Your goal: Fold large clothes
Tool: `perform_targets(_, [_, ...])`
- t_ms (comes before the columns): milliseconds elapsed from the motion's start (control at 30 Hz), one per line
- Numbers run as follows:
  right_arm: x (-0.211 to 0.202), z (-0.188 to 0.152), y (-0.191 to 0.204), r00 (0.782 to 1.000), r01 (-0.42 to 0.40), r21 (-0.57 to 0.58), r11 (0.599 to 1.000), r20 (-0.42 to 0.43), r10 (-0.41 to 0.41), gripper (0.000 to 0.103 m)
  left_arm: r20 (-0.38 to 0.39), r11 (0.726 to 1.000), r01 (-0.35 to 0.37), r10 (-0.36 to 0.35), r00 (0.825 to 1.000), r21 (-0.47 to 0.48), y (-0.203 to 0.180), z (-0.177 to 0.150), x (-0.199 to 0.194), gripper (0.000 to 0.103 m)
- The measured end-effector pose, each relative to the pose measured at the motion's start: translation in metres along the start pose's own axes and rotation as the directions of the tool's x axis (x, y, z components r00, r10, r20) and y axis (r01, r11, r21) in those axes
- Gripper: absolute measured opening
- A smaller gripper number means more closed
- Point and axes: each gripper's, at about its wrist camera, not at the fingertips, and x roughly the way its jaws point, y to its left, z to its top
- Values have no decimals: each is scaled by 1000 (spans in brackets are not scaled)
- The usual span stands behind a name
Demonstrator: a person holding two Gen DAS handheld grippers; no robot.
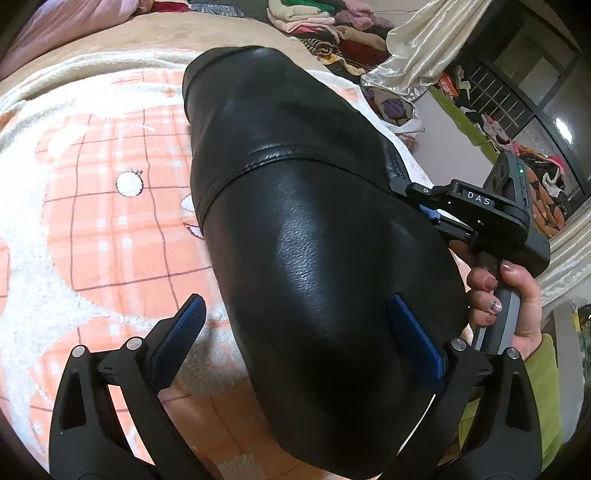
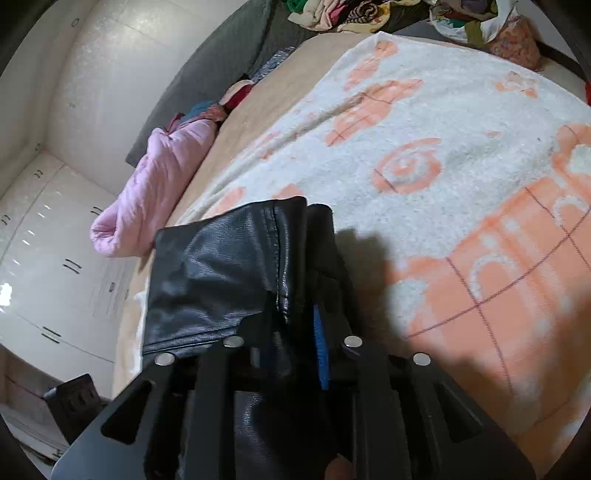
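Note:
A black leather garment hangs in a long rounded fold above the bed. My left gripper is wide open around its lower part. The right blue pad lies against the leather, while the left pad stands clear of it. My right gripper, held by a hand in a green sleeve, pinches the garment's right edge. In the right wrist view, that gripper is shut on a fold of the leather garment, with one blue pad showing.
A white and orange checked fleece blanket covers the bed under the garment. A pink quilt lies along the bed's left side by white cupboards. A pile of clothes sits at the far end.

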Motion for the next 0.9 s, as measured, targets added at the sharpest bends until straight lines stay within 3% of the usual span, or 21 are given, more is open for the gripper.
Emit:
perform_targets(33, [-4,0,3,1000,8,-14,1000,7,-8,25,0,1000,0,0,1000,-5,1,0,0,95])
perform_targets(100, [-15,-2,13,996,92,-49,995,21,-91,58,-2,1000,0,0,1000,-10,0,4,0,95])
perform_targets(133, [-18,-4,14,994,111,-61,992,22,-110,68,1,1000,-2,3,1000,-9,1,5,-1,95])
perform_targets(233, [-36,-16,25,996,88,-116,989,13,-87,77,1,1000,-5,5,1000,-9,1,5,-4,95])
perform_targets(333, [-56,-37,33,999,39,-177,984,-19,-42,94,1,1000,-7,7,1000,-10,0,5,-5,95])
perform_targets(433, [-65,-59,29,997,29,-203,979,-63,-43,96,0,1000,-7,7,1000,-9,1,5,-5,95])
perform_targets(533, [-61,-75,10,994,31,-128,991,-102,-44,93,-4,1000,-3,3,1000,-8,1,6,-4,95])
perform_targets(567, [-57,-78,1,992,44,-76,996,-118,-53,78,-6,1000,1,-1,1000,-12,3,5,-5,95])
perform_targets(600, [-56,-81,-6,991,9,-36,999,-136,-14,55,-8,1000,1,-1,1000,-12,4,5,-4,95])
perform_targets(633, [-55,-84,-9,989,-39,-3,999,-145,39,51,-13,1000,-5,4,1000,-8,4,6,-3,95])
perform_targets(667, [-56,-88,-6,991,-31,-10,999,-131,30,48,-13,1000,-10,10,1000,-2,3,7,-2,95])
perform_targets(733, [-61,-99,7,996,17,-48,999,-87,-21,47,-17,1000,-19,20,1000,10,3,10,-2,95])
perform_targets(900, [-59,-125,23,999,14,-5,1000,-35,-14,46,-13,997,-67,68,998,46,8,16,-6,95])
